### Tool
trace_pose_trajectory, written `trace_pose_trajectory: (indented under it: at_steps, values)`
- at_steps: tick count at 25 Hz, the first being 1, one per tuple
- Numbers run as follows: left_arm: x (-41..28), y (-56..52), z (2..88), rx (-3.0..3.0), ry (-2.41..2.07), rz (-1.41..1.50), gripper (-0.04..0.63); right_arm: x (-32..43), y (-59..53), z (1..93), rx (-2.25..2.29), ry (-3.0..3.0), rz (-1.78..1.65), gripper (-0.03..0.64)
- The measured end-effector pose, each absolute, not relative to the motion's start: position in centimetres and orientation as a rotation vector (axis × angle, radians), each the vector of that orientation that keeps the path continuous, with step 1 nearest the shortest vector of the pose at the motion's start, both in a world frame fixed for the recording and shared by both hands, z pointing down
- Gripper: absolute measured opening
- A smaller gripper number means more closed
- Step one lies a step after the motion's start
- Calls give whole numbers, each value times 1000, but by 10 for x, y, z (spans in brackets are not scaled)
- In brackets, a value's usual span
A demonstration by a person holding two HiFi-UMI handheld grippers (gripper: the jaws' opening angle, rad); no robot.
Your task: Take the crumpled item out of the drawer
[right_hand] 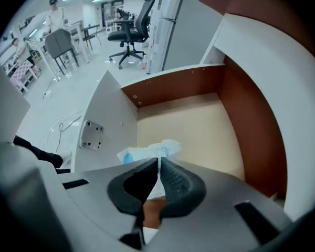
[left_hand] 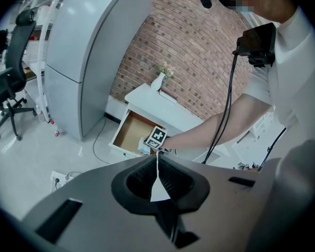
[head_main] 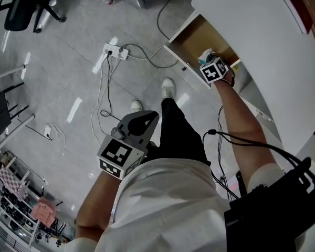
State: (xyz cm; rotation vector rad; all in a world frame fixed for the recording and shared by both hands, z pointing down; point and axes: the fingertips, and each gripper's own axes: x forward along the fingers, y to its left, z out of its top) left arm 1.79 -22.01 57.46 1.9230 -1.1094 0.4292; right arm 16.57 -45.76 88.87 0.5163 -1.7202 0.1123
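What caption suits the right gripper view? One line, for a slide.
Right gripper shut on the crumpled white-and-blue item inside the open drawer.

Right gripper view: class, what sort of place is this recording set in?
Probably an open-plan office or lab workroom: a swivel office chair, work tables beside it, and, in the head view, a power strip with cables on the floor.

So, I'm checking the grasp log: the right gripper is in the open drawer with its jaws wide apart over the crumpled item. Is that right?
Not quite. The right gripper is in the open drawer, but its jaws are not wide apart. The right gripper view shows them closed together on the crumpled item.
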Motion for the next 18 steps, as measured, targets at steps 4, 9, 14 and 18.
trace_pose_trajectory:
  at_steps: [4, 9, 14, 18]
  values:
    - [18, -212, 553, 1951, -1096, 415, 25, 163, -450, 857, 525, -1741, 104, 38]
    - [14, -198, 528, 2003, -1092, 391, 25, 160, -431, 816, 552, -1766, 103, 37]
    - [5, -177, 497, 2058, -1087, 383, 25, 157, -404, 767, 575, -1785, 109, 35]
    - [-8, -159, 474, 2102, -1087, 386, 26, 149, -377, 727, 590, -1814, 130, 35]
